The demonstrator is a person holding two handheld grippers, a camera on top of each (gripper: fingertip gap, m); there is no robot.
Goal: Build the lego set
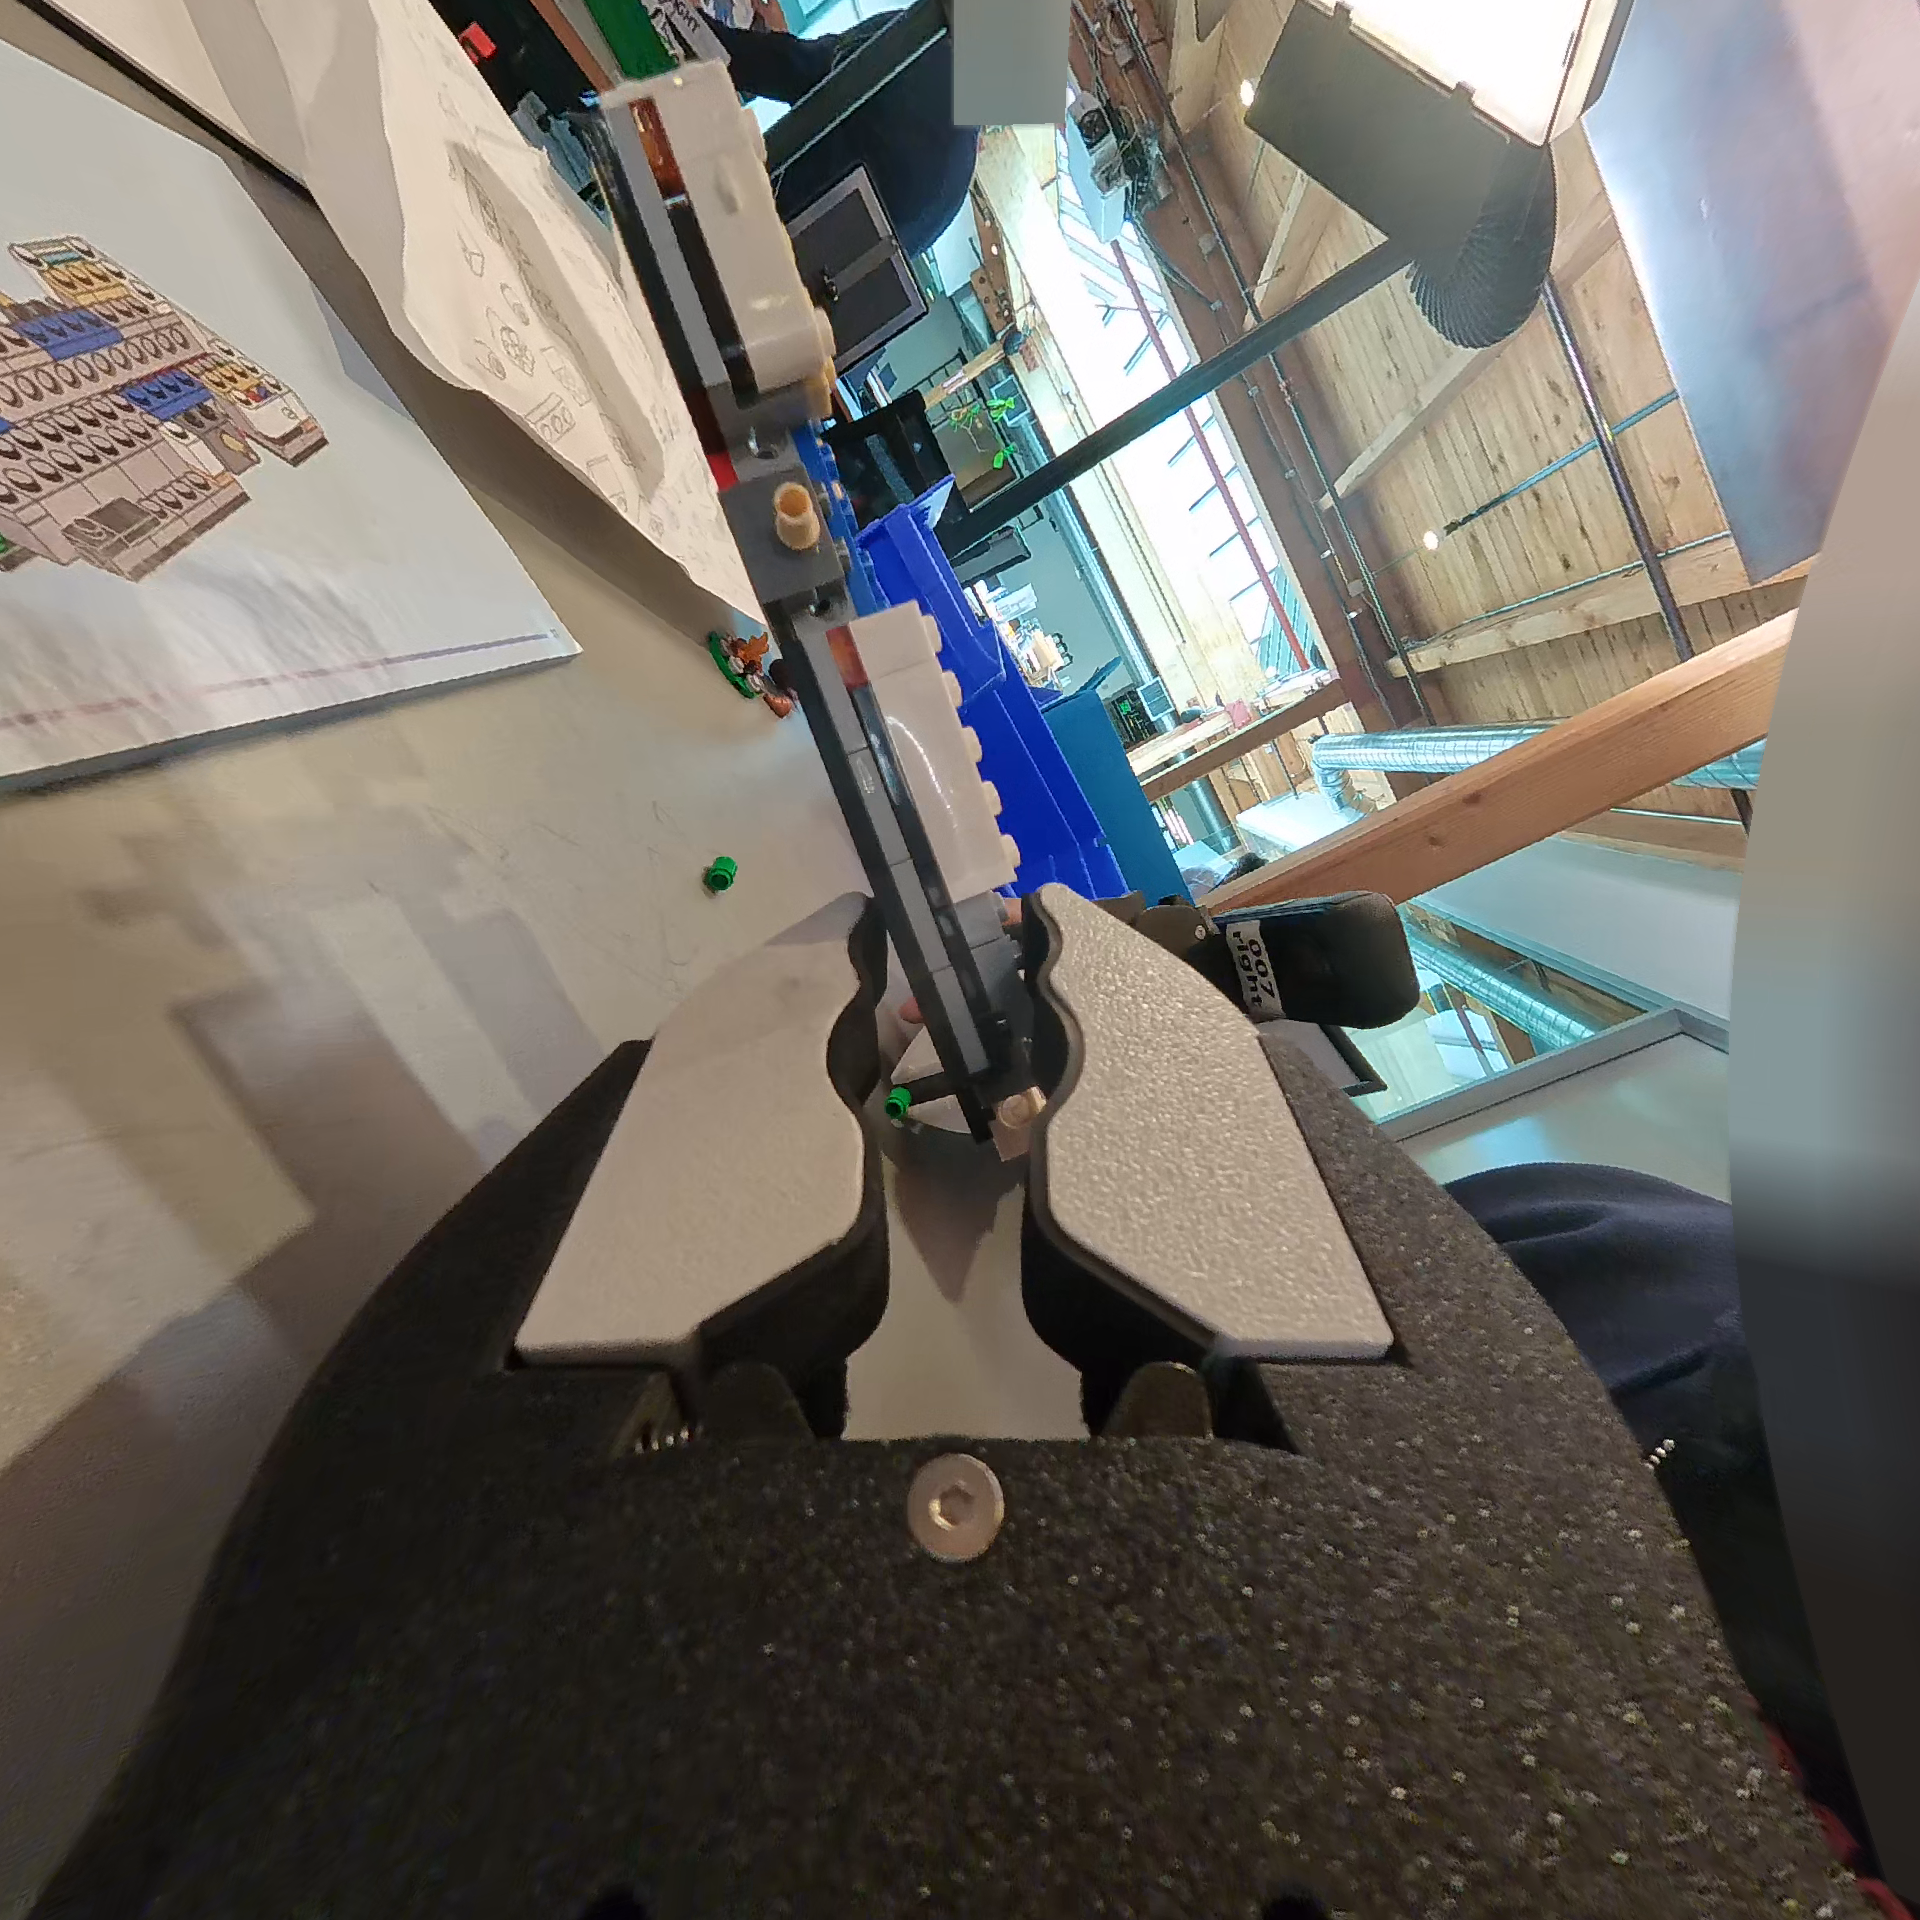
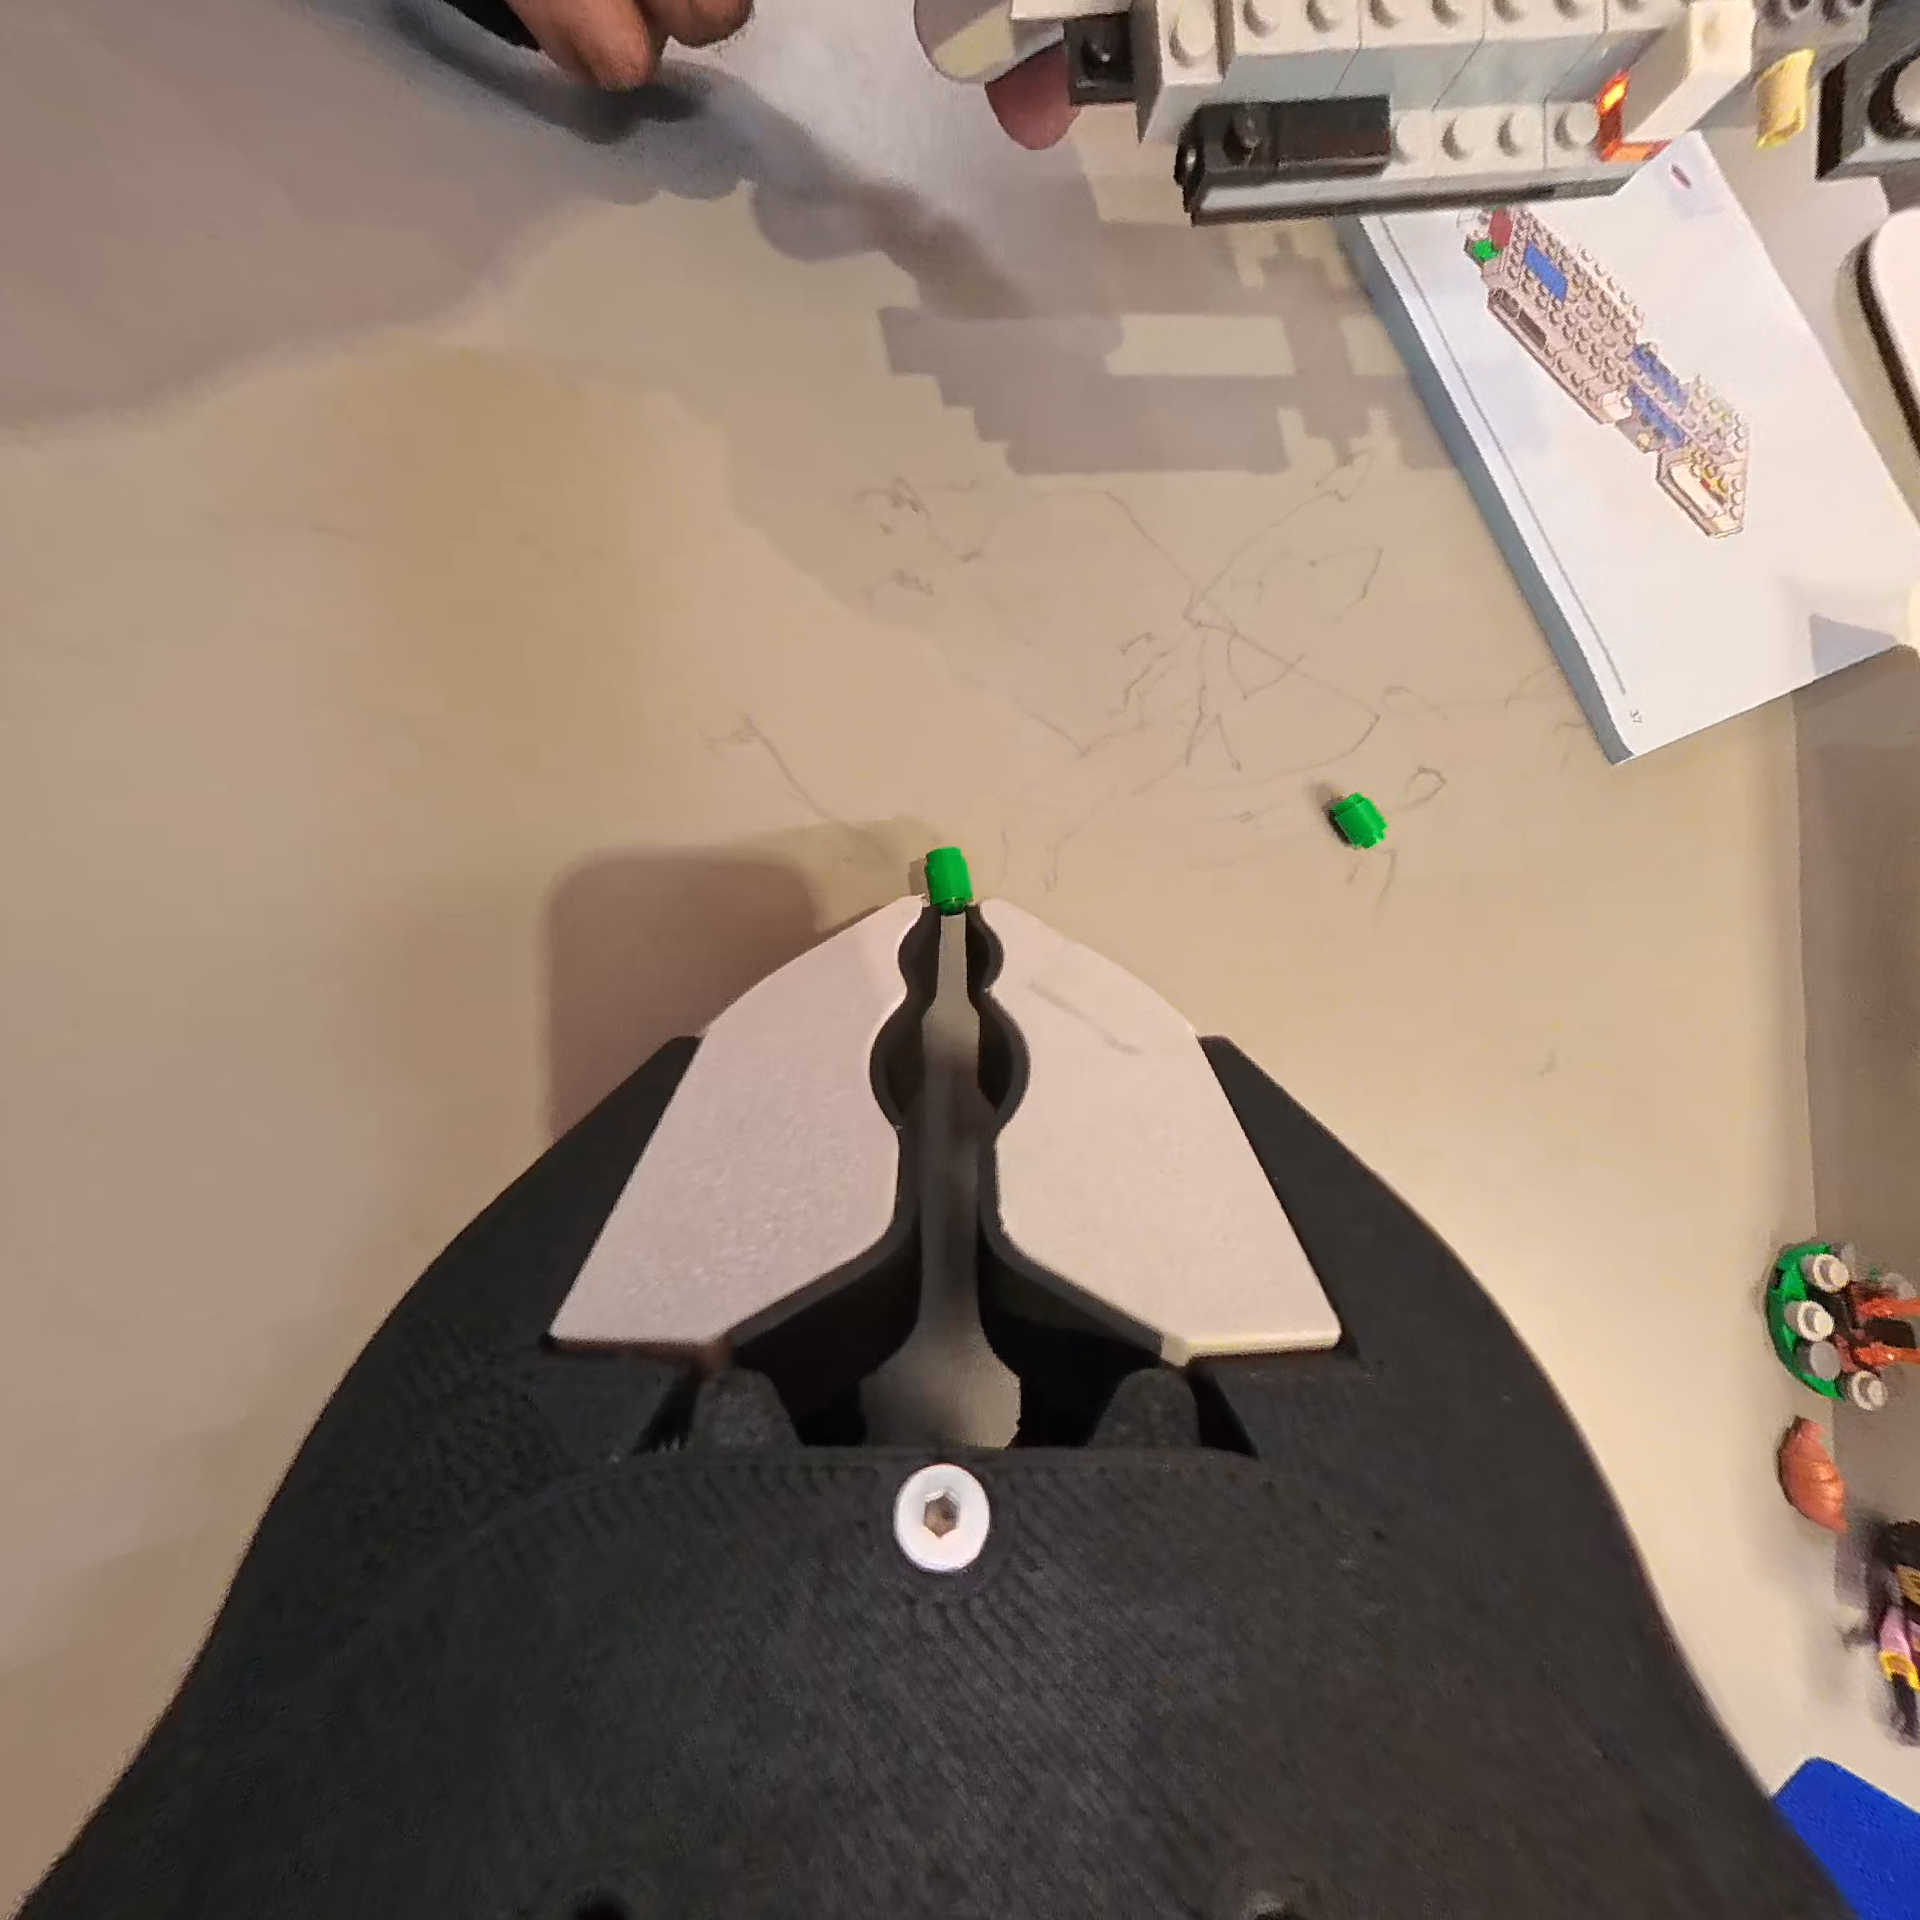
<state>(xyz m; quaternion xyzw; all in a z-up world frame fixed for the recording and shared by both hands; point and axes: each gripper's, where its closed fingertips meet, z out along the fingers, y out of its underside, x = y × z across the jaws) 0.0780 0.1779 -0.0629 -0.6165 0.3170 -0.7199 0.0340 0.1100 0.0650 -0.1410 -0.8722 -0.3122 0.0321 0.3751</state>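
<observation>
Bare tabletop (image 2: 416, 623) ahead of right tongs (image 2: 948, 902); loose green stud (image 2: 1357, 821), booklet (image 2: 1662, 436) crowd right side.

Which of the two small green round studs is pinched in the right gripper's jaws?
The small green round stud at the right gripper's tips; the other green stud lies loose on the table.

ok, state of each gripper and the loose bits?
Left gripper: shut on brick model, held off the table.
Right gripper: shut on green stud at its fingertips.
Second green stud: loose on table.
Booklet: lying open.
</observation>
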